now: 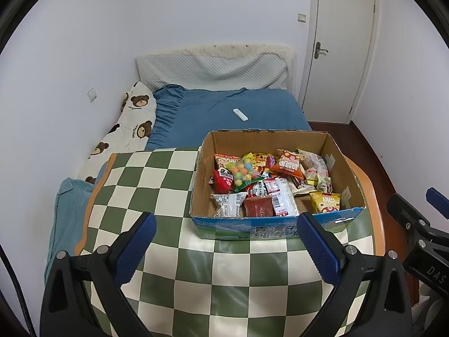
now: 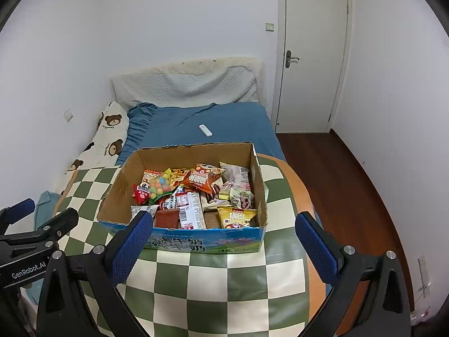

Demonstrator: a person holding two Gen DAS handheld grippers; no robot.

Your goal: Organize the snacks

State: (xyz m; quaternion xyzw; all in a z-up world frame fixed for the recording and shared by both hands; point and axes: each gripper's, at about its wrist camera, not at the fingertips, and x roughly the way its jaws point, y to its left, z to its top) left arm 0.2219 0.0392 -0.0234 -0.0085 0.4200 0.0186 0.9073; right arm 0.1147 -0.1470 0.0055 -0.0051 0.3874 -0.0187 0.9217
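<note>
**Both claws wide open, snack box sitting on the checkered counter**

Closest to the cameras: the left claw [image 1: 226, 248] is spread wide with nothing between its blue pads, hovering over the green-and-cream checkered cloth [image 1: 174, 185]. Same deal with the right claw [image 2: 224, 248], fully spread and empty, its left pad overlapping the near-left corner of the box in its own view. Each claw shows up at the edge of the other's camera, so they're side by side.

Just past them is the cardboard box [image 2: 118, 193], top open, blue printed front facing the cameras, sitting on the counter [image 2: 301, 193] toward its right side. It's stuffed with snack packets in a loose pile: a yellow chip bag [image 2: 237, 216] in the near-right corner, a dark red packet [image 2: 167, 217] near the front wall, an orange bag [image 2: 200, 181] toward the back, and a clear bag of colourful candy balls [image 2: 160, 185] on the left.

Behind the counter is a bed with a blue sheet [image 2: 224, 123], a white remote [image 2: 205, 130] lying on it, and a bear-print pillow [image 2: 108, 134] by the wall. A closed white door [image 2: 311, 56] is at the far right.
</note>
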